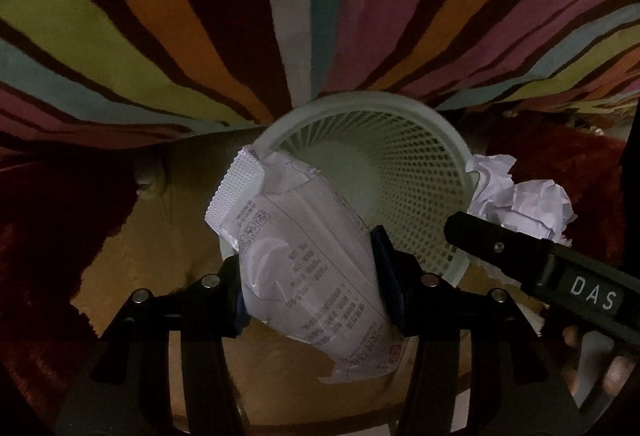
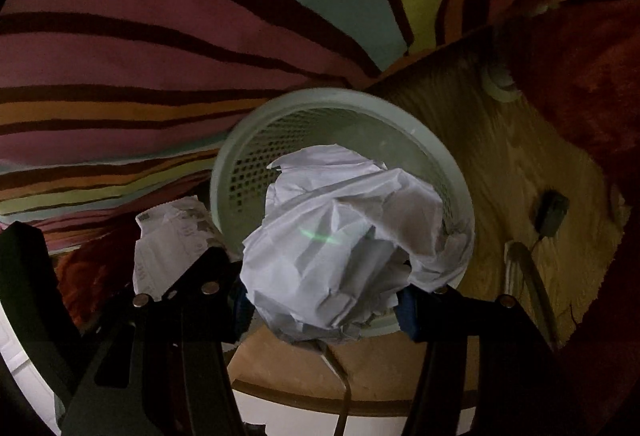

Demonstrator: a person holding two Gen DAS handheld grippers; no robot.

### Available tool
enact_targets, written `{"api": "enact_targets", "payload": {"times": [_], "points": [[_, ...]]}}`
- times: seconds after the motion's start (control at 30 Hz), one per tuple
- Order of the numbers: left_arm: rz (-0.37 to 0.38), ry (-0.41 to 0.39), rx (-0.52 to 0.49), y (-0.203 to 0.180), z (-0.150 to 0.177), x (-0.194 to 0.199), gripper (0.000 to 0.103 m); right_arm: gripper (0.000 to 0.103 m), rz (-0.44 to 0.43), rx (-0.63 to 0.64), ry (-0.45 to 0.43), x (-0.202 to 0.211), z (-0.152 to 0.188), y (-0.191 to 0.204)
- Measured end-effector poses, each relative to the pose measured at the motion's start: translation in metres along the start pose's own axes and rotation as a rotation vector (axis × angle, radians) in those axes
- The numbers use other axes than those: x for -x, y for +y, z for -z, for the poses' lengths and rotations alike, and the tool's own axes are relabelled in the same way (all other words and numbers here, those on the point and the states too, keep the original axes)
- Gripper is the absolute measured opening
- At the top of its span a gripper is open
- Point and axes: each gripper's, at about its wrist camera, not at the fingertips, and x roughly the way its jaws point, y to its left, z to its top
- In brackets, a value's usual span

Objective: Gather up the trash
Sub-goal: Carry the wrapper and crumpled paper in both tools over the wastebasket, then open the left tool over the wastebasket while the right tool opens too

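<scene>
My left gripper (image 1: 310, 292) is shut on a white printed plastic wrapper (image 1: 304, 260) and holds it over the near rim of a pale green perforated waste basket (image 1: 400, 164). My right gripper (image 2: 324, 300) is shut on a crumpled white paper ball (image 2: 340, 240) held above the same basket (image 2: 248, 156). In the left wrist view the paper ball (image 1: 520, 196) and the right gripper's black body (image 1: 540, 260) sit at the basket's right rim. In the right wrist view the wrapper (image 2: 172, 240) shows at the left.
The basket stands on a wooden floor (image 2: 500, 172) beside a striped multicoloured rug (image 1: 160, 36). Dark red fabric (image 1: 52, 236) lies at both sides. A small dark object with a cord (image 2: 550, 212) lies on the floor at the right.
</scene>
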Motion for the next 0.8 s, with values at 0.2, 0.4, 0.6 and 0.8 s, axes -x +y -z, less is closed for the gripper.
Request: {"api": "enact_targets", "payload": {"times": [0.2,0.4,0.6,0.8], "points": [[0.000,0.033,0.042,0.008,-0.001,-0.010,0.075,0.090,0.078,-0.081,0.047,-0.019,-0.001,-0.012],[0.025,0.045,0.080,0.014,-0.001,-0.014,0.081,0.095,0.032,-0.141,0.025,-0.017,0.001,-0.026],[0.017,0.036,0.044,0.005,-0.001,-0.020,0.081,0.095,0.039,-0.123,0.035,-0.017,0.004,-0.020],[0.011,0.022,0.066,0.013,0.001,-0.012,0.081,0.095,0.031,-0.131,0.023,-0.008,0.004,-0.015]]}}
